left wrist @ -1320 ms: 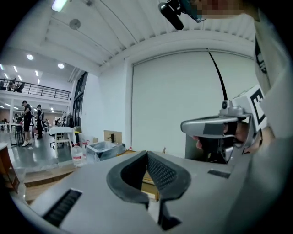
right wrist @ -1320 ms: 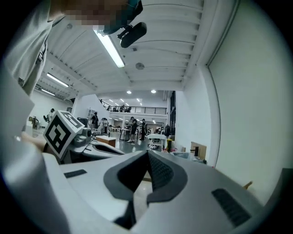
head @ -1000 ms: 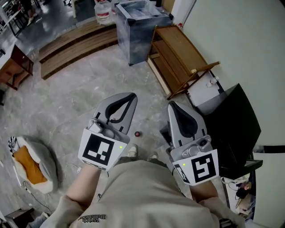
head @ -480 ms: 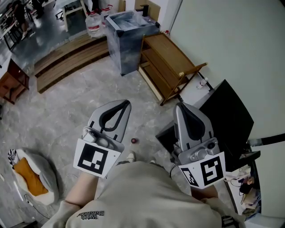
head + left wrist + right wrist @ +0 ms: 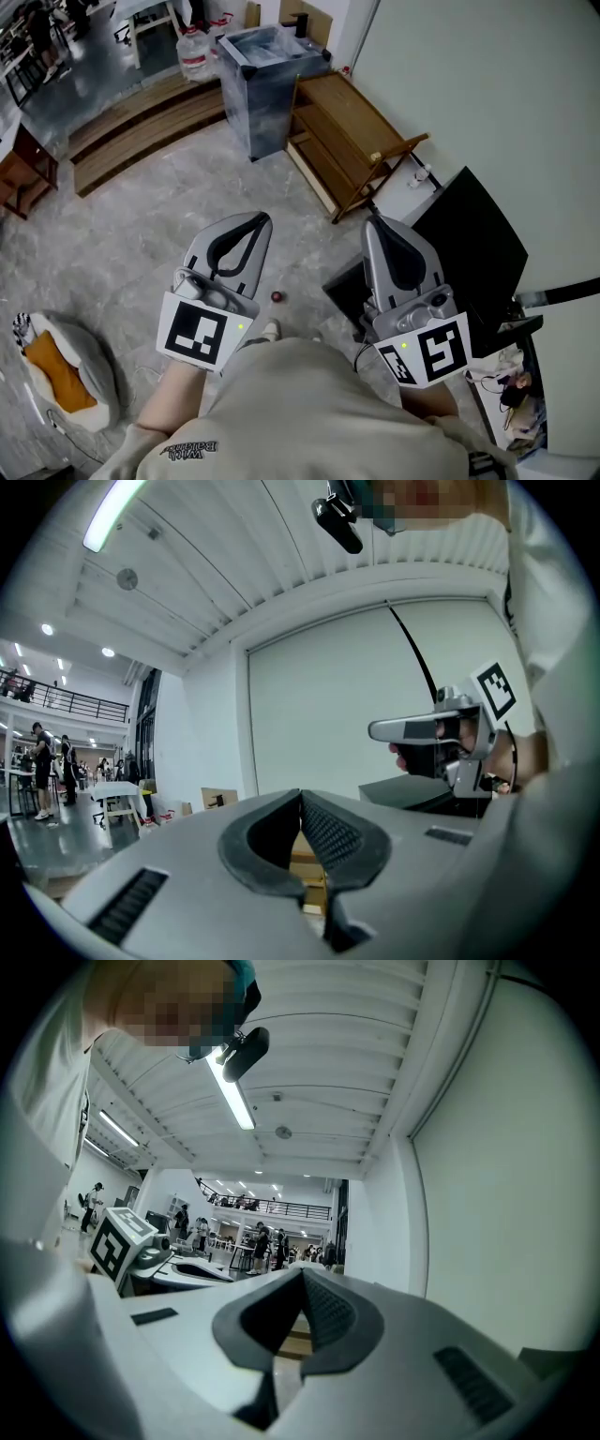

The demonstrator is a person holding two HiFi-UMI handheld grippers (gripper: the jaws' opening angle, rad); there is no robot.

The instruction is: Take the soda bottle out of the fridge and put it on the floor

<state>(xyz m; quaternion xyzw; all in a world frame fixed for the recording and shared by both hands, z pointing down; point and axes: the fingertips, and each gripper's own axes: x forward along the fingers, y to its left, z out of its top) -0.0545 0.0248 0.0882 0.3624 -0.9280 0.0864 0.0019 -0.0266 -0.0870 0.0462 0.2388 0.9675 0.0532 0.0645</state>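
Soda bottle: not positively identified in any view. The only candidate is a small dark red round thing (image 5: 277, 296) on the floor (image 5: 141, 234), just ahead of the person's shoe (image 5: 271, 330) and between the 2 claws as the head view shows them. It is too small to say whether it is a bottle cap seen end-on from above or something else. Fridge: judged to be the black cabinet (image 5: 473, 234) against the pale wall on the person's right. Whether its door is open or shut cannot be read from above, and nothing inside it shows. Left claw (image 5: 251, 221): jaws together at the tips, nothing between them, held about level and pointing away from the body. Right claw (image 5: 375, 225): likewise closed and empty, its body overlapping the cabinet's near edge in the head view. Governing relation: the cabinet lies to the right of both claws, so the right claw is plainly the nearer of the 2. The red thing lies below and between them, slightly nearer the left. Assessment: the arrangement fits 2 stages equally, a bottle inside the cabinet with empty claws beside it, or a bottle standing on the floor with both claws clear of it. The views do not decide. Beyond, a wooden rack (image 5: 352, 141) and a grey bin (image 5: 267, 84) stand well apart from both claws.
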